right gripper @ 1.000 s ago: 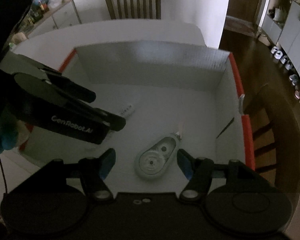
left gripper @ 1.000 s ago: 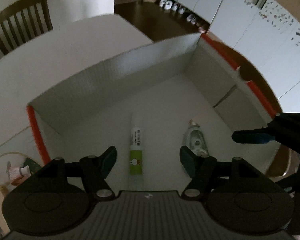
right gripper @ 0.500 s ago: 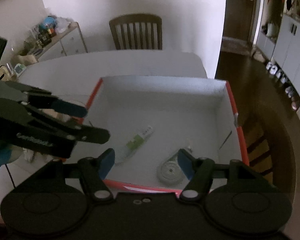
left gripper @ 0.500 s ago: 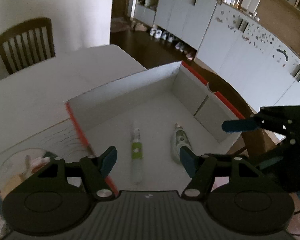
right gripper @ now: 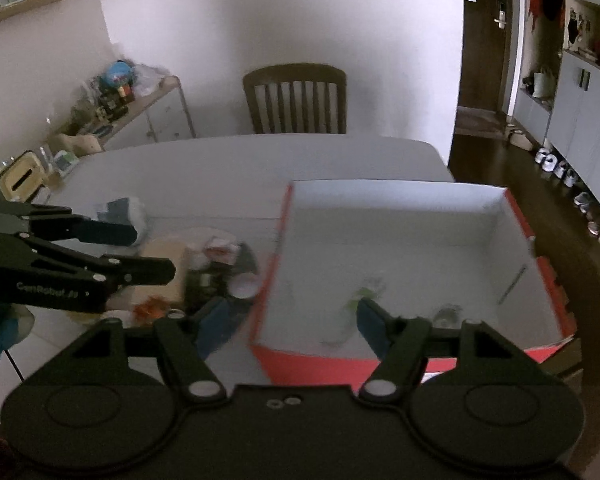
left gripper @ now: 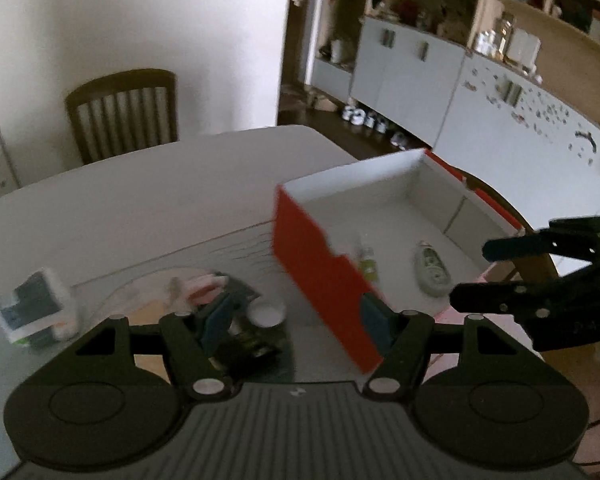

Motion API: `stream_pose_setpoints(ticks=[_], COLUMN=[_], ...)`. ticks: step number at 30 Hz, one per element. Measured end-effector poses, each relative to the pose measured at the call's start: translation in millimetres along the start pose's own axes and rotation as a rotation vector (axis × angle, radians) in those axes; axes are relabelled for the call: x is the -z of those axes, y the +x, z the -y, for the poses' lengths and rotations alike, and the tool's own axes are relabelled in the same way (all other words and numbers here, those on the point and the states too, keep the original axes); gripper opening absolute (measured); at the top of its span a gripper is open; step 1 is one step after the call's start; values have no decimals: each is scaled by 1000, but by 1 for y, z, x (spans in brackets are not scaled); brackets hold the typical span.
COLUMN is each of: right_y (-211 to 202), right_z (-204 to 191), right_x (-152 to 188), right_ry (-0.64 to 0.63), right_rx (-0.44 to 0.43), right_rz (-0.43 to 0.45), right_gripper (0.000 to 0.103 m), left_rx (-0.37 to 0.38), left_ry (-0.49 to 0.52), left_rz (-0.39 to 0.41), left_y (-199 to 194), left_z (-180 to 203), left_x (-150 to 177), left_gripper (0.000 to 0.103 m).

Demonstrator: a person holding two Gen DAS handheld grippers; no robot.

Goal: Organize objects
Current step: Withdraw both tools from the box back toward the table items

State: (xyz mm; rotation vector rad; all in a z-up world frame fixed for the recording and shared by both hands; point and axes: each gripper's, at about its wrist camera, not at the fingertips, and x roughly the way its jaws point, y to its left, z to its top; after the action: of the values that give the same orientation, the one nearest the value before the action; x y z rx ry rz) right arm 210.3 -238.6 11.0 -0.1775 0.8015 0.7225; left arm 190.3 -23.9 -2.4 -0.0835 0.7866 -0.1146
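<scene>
A red box with a white inside stands on the white table. In it lie a green-and-white tube and a grey correction-tape dispenser. My left gripper is open and empty, above the box's near left corner. My right gripper is open and empty, above the box's near edge. Left of the box lie several loose items: a white-and-blue pack, a pink item and a small white cap.
A wooden chair stands at the table's far side. A second chair is right of the box. A sideboard with clutter is at the far left. White cabinets line the right wall.
Both grippers have pulled back and up out of the box and swung left, so the loose items beside it have come into view. The tube and the dispenser stay in the box.
</scene>
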Motion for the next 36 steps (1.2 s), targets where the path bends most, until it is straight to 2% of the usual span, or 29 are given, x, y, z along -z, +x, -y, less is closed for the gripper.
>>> stream_pose_setpoints(ticks=[8, 13, 15, 17, 22, 30, 34, 36], right_y=[14, 28, 32, 37, 51, 83, 99, 107], right_z=[-56, -87, -96, -104, -122, -148, -159, -162], right_x=[12, 20, 23, 26, 31, 38, 39, 39], right_ry=[-18, -16, -11, -7, 2, 14, 4, 5], right_rx=[-12, 7, 17, 24, 47, 85, 101, 104], right_rz=[-22, -53, -60, -69, -94, -115, -121, -132], right_gripper=[78, 79, 79, 79, 79, 79, 79, 79], left_rx=[4, 8, 17, 30, 77, -27, 15, 13], left_ry=[-71, -86, -102, -111, -135, -30, 10, 31], left_rz=[54, 26, 16, 11, -52, -70, -87, -82], left_y=[-34, -40, -42, -43, -32, -15, -8, -4], left_z=[-58, -89, -104, -115, -142, -166, -171, -171], left_x=[37, 61, 71, 81, 104, 127, 132, 136], left_gripper=[81, 83, 87, 103, 103, 103, 103, 103])
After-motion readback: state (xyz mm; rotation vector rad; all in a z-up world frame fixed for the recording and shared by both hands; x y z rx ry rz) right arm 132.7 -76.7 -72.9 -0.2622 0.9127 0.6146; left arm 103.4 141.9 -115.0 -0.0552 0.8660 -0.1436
